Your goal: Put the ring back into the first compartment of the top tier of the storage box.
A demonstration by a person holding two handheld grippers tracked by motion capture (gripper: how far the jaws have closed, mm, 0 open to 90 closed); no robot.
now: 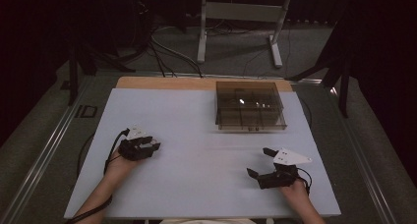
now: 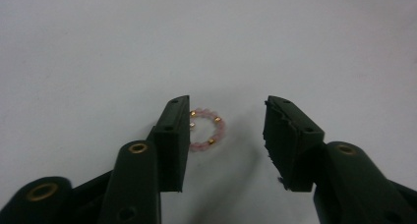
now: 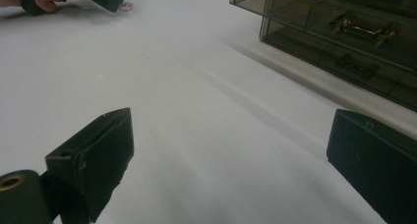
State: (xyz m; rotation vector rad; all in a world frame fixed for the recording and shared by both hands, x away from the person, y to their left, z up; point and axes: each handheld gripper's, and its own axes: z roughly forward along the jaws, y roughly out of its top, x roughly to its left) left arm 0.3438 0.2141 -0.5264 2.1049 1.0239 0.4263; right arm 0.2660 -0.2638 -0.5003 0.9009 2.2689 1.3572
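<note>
While we look down from the high view, the white table top (image 1: 196,135) is the biggest thing before us, lying on a wooden board whose bare edge shows at twelve o'clock. On the table top, toward one o'clock, stands a smoky see-through organizer box (image 1: 251,106) split into compartments; in the right gripper view the same box (image 3: 344,32) sits at one to two o'clock, and we can make out a gold-coloured piece in one compartment, though not what it is.

Next in size come our two tools. Our right gripper (image 1: 260,161) rests at about four o'clock on the table top, well apart from the box, its jaws spread wide with nothing but bare surface between them; the right gripper view shows the same wide gap. Our left gripper (image 1: 153,146) sits at about eight o'clock, tipped down toward the table top. In the left gripper view its jaws stand partly apart and are not clenched on anything.

Smallest is the bead bracelet (image 2: 206,129), a little ring of pale pink beads with gold ones spaced among them. It lies flat on the table top between the left jaws, just beside the jaw at nine o'clock and clear of the one at three o'clock. From the right gripper view the bracelet (image 3: 126,7) shows at eleven o'clock, just beside the left gripper's tip.
</note>
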